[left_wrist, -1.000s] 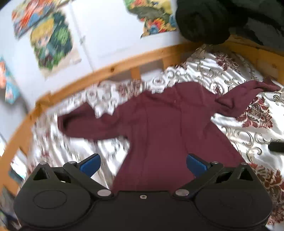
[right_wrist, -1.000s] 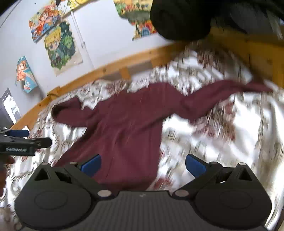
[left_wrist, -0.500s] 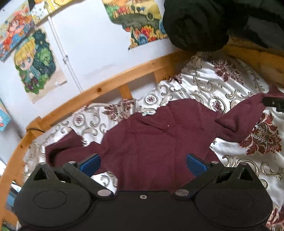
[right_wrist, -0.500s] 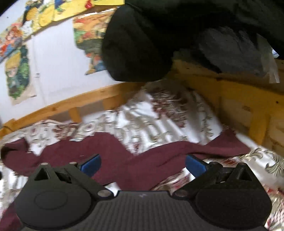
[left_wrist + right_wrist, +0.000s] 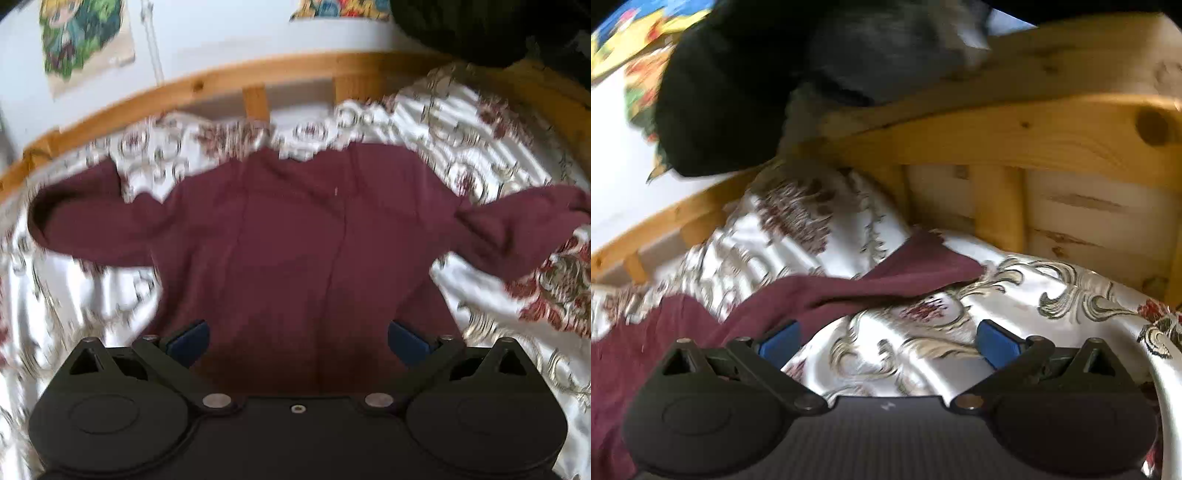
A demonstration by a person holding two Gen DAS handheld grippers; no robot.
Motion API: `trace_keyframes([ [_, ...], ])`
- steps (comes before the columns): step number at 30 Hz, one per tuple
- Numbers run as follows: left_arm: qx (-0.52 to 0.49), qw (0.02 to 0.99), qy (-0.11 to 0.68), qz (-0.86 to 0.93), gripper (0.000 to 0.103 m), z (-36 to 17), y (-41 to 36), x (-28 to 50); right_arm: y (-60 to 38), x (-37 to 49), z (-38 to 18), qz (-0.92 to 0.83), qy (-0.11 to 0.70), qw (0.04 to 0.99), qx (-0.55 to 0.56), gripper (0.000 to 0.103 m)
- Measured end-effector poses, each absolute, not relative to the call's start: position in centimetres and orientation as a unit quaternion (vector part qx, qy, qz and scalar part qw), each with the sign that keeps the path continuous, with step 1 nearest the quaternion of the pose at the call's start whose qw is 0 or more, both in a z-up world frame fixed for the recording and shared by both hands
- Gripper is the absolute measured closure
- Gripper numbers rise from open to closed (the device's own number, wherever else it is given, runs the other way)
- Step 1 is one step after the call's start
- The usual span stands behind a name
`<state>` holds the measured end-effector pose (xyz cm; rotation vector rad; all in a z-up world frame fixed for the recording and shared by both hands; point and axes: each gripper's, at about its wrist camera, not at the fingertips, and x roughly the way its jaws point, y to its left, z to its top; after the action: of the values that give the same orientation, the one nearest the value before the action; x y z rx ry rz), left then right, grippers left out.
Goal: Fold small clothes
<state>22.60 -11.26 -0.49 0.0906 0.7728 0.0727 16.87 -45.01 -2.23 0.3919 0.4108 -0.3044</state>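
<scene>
Soft daylight, heavy motion blur in both views, fisheye bending at edges, dark corners

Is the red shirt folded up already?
No, the red shirt lies spread flat on the bedspread with both sleeves stretched out to the sides.

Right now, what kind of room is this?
Probably a child's bedroom: a maroon top lies spread on a patterned bedspread, inside a wooden bed frame, with a cartoon poster on the wall.
</scene>
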Motion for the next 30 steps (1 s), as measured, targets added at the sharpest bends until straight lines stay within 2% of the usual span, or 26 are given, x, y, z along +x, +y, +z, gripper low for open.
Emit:
trace_keyframes([
  [5, 0.031, 0.913, 0.405, 0.038, 0.001, -2.8, -10.1, 22.1, -48.2, 17.9, -2.7, -0.141, 0.190, 0.939, 0.250, 0.001],
  [8, 0.029, 0.914, 0.401, 0.052, 0.001, -3.0, -8.9, 21.7, -48.9, 18.6, -2.7, -0.136, 0.190, 0.940, 0.247, 0.010],
  [13, 0.018, 0.913, 0.402, 0.067, 0.001, -2.7, -7.1, 21.3, -50.6, 19.6, -3.2, -0.125, 0.199, 0.923, 0.304, 0.012],
  [16, 0.019, 0.913, 0.402, 0.074, 0.001, -2.6, -6.2, 20.8, -51.6, 20.4, -3.8, -0.134, 0.210, 0.909, 0.333, 0.021],
  [18, 0.022, 0.913, 0.401, 0.075, 0.001, -2.5, -6.0, 20.3, -51.7, 20.4, -3.7, -0.141, 0.211, 0.909, 0.330, 0.022],
  [21, 0.023, 0.913, 0.400, 0.075, 0.001, -2.5, -5.4, 19.6, -50.1, 20.5, -2.5, -0.144, 0.223, 0.932, 0.247, 0.020],
  [25, 0.021, 0.912, 0.403, 0.074, 0.001, -2.8, -5.2, 19.0, -46.8, 22.0, -1.4, -0.122, 0.285, 0.949, 0.050, 0.014],
  [30, 0.028, 0.908, 0.412, 0.070, 0.001, -3.2, -5.2, 18.9, -43.6, 23.7, -2.6, -0.142, 0.294, 0.935, -0.136, 0.017],
])
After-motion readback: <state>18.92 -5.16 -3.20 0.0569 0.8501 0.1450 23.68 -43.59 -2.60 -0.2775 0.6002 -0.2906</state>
